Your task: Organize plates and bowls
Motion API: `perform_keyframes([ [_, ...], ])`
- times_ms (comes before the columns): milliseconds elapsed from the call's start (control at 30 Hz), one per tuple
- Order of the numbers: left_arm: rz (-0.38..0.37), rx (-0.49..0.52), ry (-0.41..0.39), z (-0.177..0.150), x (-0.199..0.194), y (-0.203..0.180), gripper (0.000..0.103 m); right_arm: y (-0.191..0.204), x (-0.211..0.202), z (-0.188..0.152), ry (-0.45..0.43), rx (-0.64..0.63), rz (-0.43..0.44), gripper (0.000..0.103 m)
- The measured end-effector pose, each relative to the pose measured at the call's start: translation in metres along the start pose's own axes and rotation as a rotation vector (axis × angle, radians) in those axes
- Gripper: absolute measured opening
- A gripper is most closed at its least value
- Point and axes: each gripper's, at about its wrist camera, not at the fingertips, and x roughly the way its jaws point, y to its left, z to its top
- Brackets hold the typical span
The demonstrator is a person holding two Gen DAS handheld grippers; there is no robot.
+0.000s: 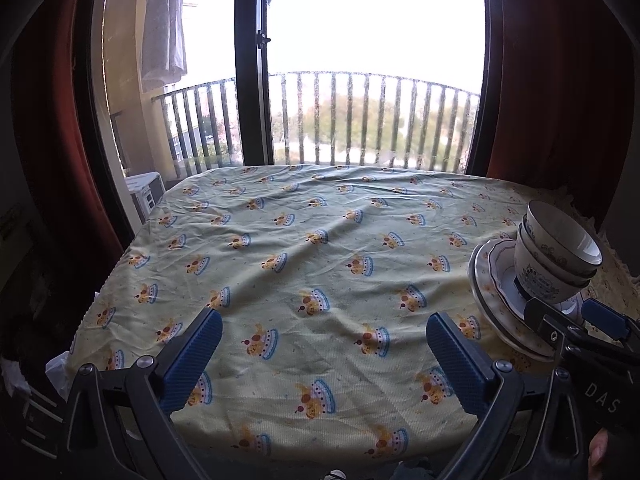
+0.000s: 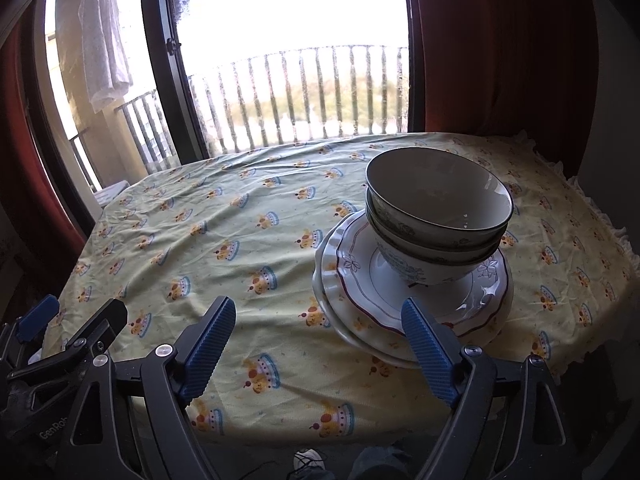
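Two patterned bowls (image 2: 436, 208) sit nested one in the other on a stack of scalloped white plates (image 2: 360, 292) at the table's right side. The same bowls (image 1: 560, 252) and plates (image 1: 492, 280) show at the right edge of the left wrist view. My right gripper (image 2: 316, 312) stands open just short of the plates' near rim, nothing between its blue pads. My left gripper (image 1: 324, 326) is open too, over bare tablecloth left of the stack. In the left wrist view the right gripper (image 1: 568, 312) appears beside the plates.
A yellow tablecloth (image 2: 224, 216) with a cartoon print covers the table. Behind it are a glass balcony door (image 1: 252, 80), railing and dark red curtains (image 2: 500, 48). The table's near edge drops off below both grippers, with shoes (image 2: 308, 462) visible on the floor.
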Motion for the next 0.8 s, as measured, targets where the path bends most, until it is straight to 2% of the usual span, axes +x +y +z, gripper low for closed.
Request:
perform_keyframes([
  [800,-0.014,-0.019,-0.004,0.0028,0.0035,0.0001,0.103,0.0031,-0.0020,0.0025,-0.004,-0.026,-0.049,0.090],
])
